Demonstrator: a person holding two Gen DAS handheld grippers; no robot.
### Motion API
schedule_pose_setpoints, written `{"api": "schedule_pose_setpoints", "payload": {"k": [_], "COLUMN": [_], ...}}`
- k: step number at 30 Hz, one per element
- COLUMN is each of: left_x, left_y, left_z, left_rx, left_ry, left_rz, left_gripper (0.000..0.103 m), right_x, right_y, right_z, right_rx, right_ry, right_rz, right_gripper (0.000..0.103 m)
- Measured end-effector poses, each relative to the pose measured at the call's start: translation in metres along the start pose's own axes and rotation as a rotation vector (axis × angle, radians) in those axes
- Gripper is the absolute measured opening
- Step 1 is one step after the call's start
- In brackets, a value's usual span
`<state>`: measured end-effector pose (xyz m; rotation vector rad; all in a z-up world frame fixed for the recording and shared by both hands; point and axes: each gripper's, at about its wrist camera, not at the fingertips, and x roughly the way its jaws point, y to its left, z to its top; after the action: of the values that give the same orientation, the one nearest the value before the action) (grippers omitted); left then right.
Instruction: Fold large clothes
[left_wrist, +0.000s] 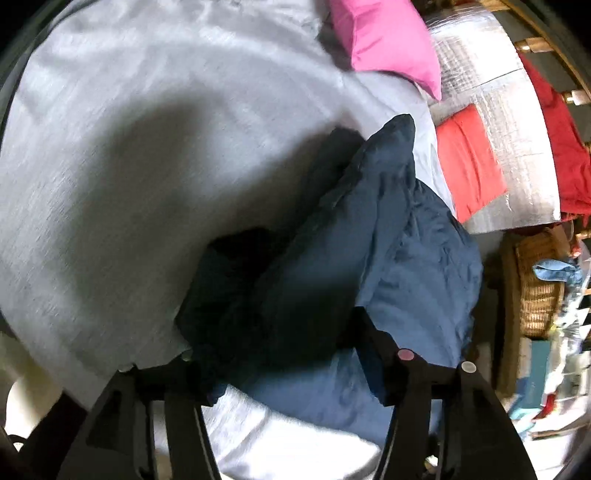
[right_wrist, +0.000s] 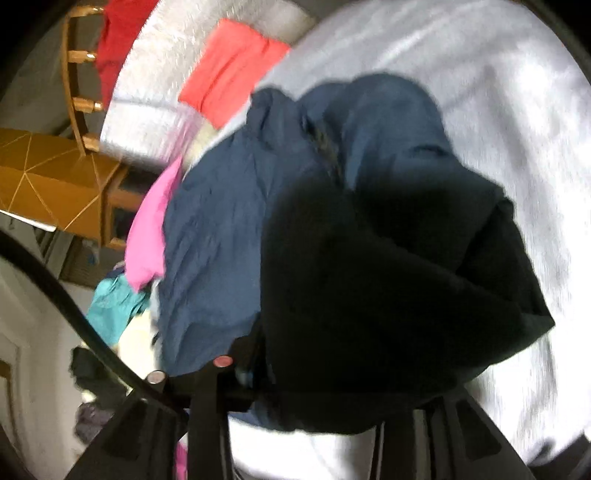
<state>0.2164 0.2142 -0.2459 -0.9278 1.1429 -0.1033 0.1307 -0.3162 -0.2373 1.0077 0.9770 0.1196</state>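
The left hand-held gripper (left_wrist: 280, 354) was pointed down and forward over the bed, its fingers well apart with a thick bunch of the navy garment (left_wrist: 369, 229) filling the space between them. The cloth looked bunched against the fingers, not pinched flat, so the grip was judged to be a carrying hold on a gathered edge; whether the pads actually pressed the cloth could not be told. The right hand-held gripper (right_wrist: 325, 384) was angled the same way from the opposite side. Its near finger showed beside the cloth, but the dark fold hid the far fingertip, so its opening could not be told.

Between the two tools the navy garment (right_wrist: 229, 221) hung in a loose heap, partly lifted, its lower folds touching the pale grey bedsheet (left_wrist: 110, 147). Holding it from two sides was judged to serve spreading it flat on the bed before the first fold; no fold had yet been made.

Farther off, at the head of the bed, lay a pink pillow (left_wrist: 391, 40) and a red-orange cushion (left_wrist: 469, 158) on a silver quilt (left_wrist: 517, 110). Beyond the bed edge stood a wicker basket (left_wrist: 539, 295). Both views were motion-blurred.
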Motion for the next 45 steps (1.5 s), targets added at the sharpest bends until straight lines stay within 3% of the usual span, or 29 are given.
{"api": "schedule_pose_setpoints", "payload": {"k": [1, 5, 7, 8, 11, 13, 15, 17, 18, 19, 20, 22, 25, 26, 29, 32, 35, 36, 37, 39, 41, 45], "left_x": [-0.007, -0.049, -0.065, -0.066, -0.043, -0.021, 0.002, 0.026, 0.031, 0.036, 0.038, 0.04, 0.041, 0.042, 0.052, 0.056, 0.05, 0.05, 0.048, 0.043, 0.042, 0.054], "left_y": [0.003, 0.007, -0.001, -0.007, -0.022, -0.031, -0.036, -0.038, -0.038, -0.039, -0.041, -0.048, -0.063, -0.07, -0.083, -0.079, -0.073, -0.074, -0.074, -0.073, -0.072, -0.07], "left_z": [0.001, 0.003, 0.012, 0.017, 0.029, 0.034, 0.037, 0.037, 0.035, 0.035, 0.035, 0.035, 0.034, 0.033, 0.031, 0.037, 0.046, 0.048, 0.049, 0.055, 0.06, 0.066], "left_rx": [0.006, 0.083, 0.122, 0.147, 0.171, 0.179, 0.188, 0.197, 0.202, 0.211, 0.224, 0.263, 0.324, 0.36, 0.433, 0.408, 0.36, 0.348, 0.339, 0.319, 0.302, 0.282], "left_ry": [0.004, -0.088, -0.211, -0.251, -0.233, -0.192, -0.145, -0.116, -0.119, -0.133, -0.145, -0.157, -0.166, -0.171, -0.186, -0.176, -0.187, -0.203, -0.218, -0.247, -0.265, -0.27], "left_rz": [-0.017, 0.01, 0.057, 0.083, 0.104, 0.121, 0.152, 0.2, 0.216, 0.221, 0.214, 0.218, 0.192, 0.186, 0.23, 0.213, 0.168, 0.157, 0.152, 0.137, 0.131, 0.155], "left_gripper": [0.061, 0.069, 0.075, 0.077, 0.077, 0.077, 0.077, 0.077, 0.077, 0.077, 0.077, 0.077, 0.074, 0.074, 0.074, 0.075, 0.075, 0.075, 0.075, 0.075, 0.075, 0.075], "right_x": [-0.01, -0.056, -0.083, -0.096, -0.101, -0.08, -0.049, -0.023, -0.015, -0.005, -0.002, -0.01, -0.043, -0.046, -0.028, -0.018, -0.043, -0.05, -0.055, -0.059, -0.054, -0.012], "right_y": [0.001, 0.008, 0.009, 0.012, 0.024, 0.03, 0.031, 0.03, 0.031, 0.031, 0.031, 0.037, 0.058, 0.059, 0.034, 0.022, 0.026, 0.028, 0.033, 0.044, 0.054, 0.07], "right_z": [-0.003, -0.008, -0.002, 0.006, 0.033, 0.048, 0.058, 0.058, 0.054, 0.051, 0.048, 0.043, 0.032, 0.029, 0.03, 0.036, 0.044, 0.049, 0.055, 0.07, 0.092, 0.136], "right_rx": [-0.016, -0.144, -0.176, -0.187, -0.229, -0.233, -0.22, -0.24, -0.267, -0.299, -0.303, -0.333, -0.418, -0.432, -0.379, -0.323, -0.257, -0.223, -0.199, -0.185, -0.198, -0.199], "right_ry": [0.017, 0.052, -0.027, -0.107, -0.248, -0.248, -0.186, -0.145, -0.134, -0.108, -0.1, -0.125, -0.276, -0.28, -0.203, -0.121, -0.161, -0.185, -0.216, -0.298, -0.34, -0.32], "right_rz": [0.006, 0.025, 0.007, -0.028, -0.103, -0.168, -0.209, -0.249, -0.288, -0.322, -0.34, -0.343, -0.311, -0.313, -0.388, -0.397, -0.309, -0.277, -0.256, -0.233, -0.226, -0.219], "right_gripper": [0.061, 0.063, 0.074, 0.077, 0.084, 0.084, 0.084, 0.075, 0.051, 0.033, 0.032, 0.018, 0.013, 0.013, 0.013, 0.012, 0.017, 0.03, 0.057, 0.084, 0.084, 0.084]}}
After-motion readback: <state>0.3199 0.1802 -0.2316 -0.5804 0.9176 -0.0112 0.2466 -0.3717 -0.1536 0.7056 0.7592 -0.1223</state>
